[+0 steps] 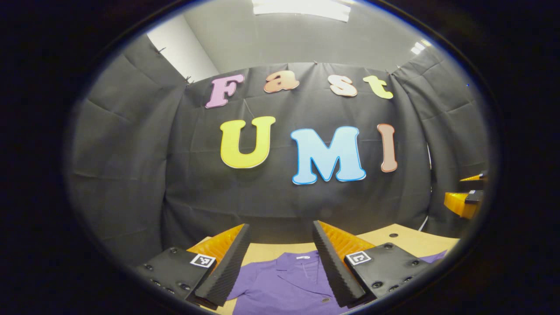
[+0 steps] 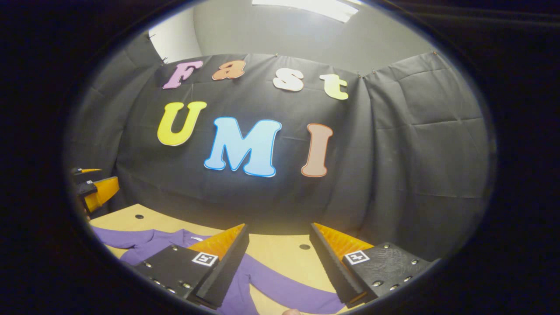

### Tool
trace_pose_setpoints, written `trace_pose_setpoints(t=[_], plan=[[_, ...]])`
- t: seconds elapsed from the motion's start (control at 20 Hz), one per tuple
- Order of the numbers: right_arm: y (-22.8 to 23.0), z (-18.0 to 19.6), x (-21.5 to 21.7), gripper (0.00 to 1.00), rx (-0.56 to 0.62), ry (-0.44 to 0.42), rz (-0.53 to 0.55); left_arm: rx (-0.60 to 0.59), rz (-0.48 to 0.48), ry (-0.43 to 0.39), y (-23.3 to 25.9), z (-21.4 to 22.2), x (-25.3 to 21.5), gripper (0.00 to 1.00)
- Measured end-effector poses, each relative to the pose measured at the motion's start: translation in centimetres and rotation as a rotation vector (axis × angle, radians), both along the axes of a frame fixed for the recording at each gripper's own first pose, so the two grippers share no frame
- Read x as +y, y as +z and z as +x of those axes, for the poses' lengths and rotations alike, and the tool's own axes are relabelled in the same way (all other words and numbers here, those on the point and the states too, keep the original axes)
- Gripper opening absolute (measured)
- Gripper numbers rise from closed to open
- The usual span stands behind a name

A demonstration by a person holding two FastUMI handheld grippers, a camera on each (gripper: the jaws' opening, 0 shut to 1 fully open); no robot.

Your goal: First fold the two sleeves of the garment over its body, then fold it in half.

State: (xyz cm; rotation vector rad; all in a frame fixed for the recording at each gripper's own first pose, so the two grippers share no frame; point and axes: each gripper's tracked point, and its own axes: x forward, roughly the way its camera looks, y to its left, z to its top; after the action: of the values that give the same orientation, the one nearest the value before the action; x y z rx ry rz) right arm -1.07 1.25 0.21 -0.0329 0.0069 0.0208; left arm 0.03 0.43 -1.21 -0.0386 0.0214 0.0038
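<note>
Garment [image 1: 284,284], purple with a collar and a buttoned placket, lies flat on the tan counter [image 1: 407,240], directly beneath and ahead of the left tool [image 1: 280,267]. In the left gripper view its collar sits between that tool's two fingers, and a strip of purple cloth shows beyond the outer side of the right-hand finger.

In the right gripper view one long sleeve [image 2: 280,284] runs across the counter under the right tool [image 2: 280,267], passing below the left-hand finger and onward between both fingers. The body of the garment lies to that tool's left.

Left tool: fingers spread wide, raised above the cloth, gripping nothing; no contact with the garment can be confirmed.

Right tool: fingers likewise spread wide, nothing between them but the sleeve and bare counter below; contact cannot be confirmed.

Each tool appears at the edge of the other's view: the right tool at the far right of the left gripper view [image 1: 468,197], the left tool at the far left of the right gripper view [image 2: 94,190].

Small dark round holes [image 2: 305,246] mark the counter surface, one just ahead of the right tool.
</note>
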Motion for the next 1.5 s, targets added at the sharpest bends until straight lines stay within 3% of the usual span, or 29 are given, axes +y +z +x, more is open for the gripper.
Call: trace_pose_setpoints(t=[0.3,0.7,1.05,1.5], plan=[[-2.5,0.6,-0.7,0.89,0.071,-0.029,0.036,-0.004,0.022,-0.008,0.2,0.6,0.1,0.94],[-13.1,0.8,-7.3,0.90,0.355,-0.229,0.097,0.005,0.029,-0.047,-0.1,1.6,-1.4,0.94],[-23.8,-1.2,-12.4,0.90,0.643,-0.388,0.190,0.035,0.016,-0.066,-1.3,2.6,-2.3,0.94],[-32.6,-1.4,-15.7,0.90,0.864,-0.536,0.296,0.055,0.029,-0.060,-2.1,2.3,-2.7,0.94]])
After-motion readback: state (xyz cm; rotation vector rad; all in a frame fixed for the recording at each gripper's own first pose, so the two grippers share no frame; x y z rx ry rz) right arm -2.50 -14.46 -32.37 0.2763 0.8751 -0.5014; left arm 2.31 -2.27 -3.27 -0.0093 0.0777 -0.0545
